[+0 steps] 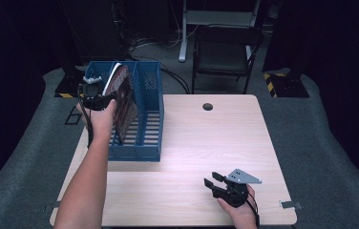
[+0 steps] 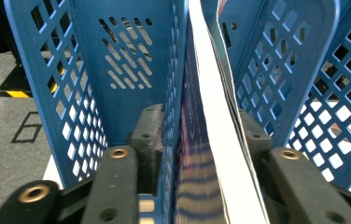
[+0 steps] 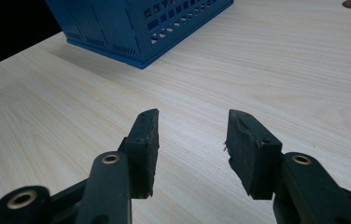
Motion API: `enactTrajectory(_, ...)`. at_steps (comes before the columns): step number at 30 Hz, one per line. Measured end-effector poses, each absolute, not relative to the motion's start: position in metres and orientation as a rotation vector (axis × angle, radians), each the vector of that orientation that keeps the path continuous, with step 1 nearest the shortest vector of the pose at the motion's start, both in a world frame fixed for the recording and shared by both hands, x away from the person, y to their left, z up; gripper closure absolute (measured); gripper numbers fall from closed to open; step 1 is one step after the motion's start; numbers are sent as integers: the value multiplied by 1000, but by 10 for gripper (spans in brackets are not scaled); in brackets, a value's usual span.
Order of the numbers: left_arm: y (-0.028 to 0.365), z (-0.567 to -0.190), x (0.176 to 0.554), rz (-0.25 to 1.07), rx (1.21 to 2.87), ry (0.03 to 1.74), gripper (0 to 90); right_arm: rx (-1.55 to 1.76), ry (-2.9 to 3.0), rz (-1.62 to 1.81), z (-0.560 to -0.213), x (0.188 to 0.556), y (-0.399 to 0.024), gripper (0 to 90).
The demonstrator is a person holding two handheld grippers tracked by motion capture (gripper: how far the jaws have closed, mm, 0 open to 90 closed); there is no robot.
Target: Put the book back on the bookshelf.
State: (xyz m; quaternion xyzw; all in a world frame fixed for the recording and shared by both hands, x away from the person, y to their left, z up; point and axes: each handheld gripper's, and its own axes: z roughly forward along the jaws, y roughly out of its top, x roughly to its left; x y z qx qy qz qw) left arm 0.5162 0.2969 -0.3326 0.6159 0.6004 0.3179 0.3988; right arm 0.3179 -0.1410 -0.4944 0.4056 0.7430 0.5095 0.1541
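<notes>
Pale wood tabletop (image 1: 206, 143) carries a blue file rack (image 1: 149, 119) at far left, where the left gripper (image 2: 201, 135), jaws parted and loose around a magazine (image 2: 211, 140) standing in the middle slot, should back straight out; the right gripper (image 3: 190, 140) rests half-open and empty.

I see a pale wooden bench (image 1: 206, 143) with a round cable hole (image 1: 207, 106) near its far edge. Beyond it a dark folding chair (image 1: 225, 52) stands on grey carpet (image 1: 311, 124), beside a white metal frame leg (image 1: 184, 33), with cables (image 1: 153, 45) lying on the floor behind.
</notes>
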Motion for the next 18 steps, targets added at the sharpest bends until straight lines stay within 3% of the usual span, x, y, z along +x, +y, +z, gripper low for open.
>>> enactTrajectory(5, 296, -331, 512, 813, 1539, 1507, 456, 1162, 2133, 1459, -496, 318, -141, 534)
enactTrajectory(18, 299, -326, 503, 768, 1589, 1467, 391, 1156, 2143, 1455, -497, 319, -139, 530)
